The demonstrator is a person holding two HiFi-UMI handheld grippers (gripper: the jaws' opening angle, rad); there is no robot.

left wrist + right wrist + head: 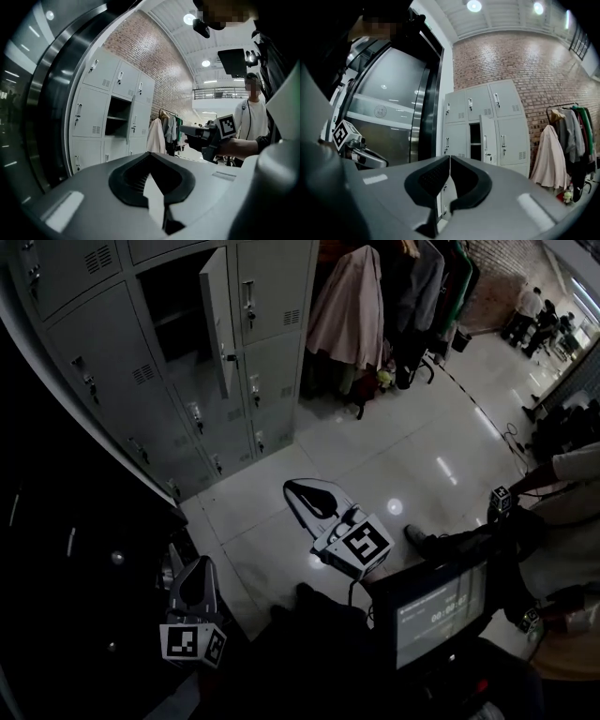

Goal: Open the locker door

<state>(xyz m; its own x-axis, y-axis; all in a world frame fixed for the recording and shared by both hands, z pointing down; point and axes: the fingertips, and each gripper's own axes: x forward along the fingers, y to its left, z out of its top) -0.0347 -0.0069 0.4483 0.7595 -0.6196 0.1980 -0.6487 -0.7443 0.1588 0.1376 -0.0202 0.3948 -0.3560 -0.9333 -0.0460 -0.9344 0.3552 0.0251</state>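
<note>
Left hand-held gripper [198, 579] and right hand-held gripper [305, 493], each with jaws pressed together, clamping nothing. Well ahead of both tips, touching neither: locker door [216, 320] swung wide open from the grey locker bank [122, 381], dark compartment exposed. Farther right, beyond the right hand-held gripper: hanging coats [347, 320].

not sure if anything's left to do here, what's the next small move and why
Probably none: the locker door already stands swung out, its compartment exposed. The left gripper and right gripper are both shut, empty and well clear of the lockers. If a wider swing is wanted, I'd bring the right gripper toward the door's free edge.
</note>
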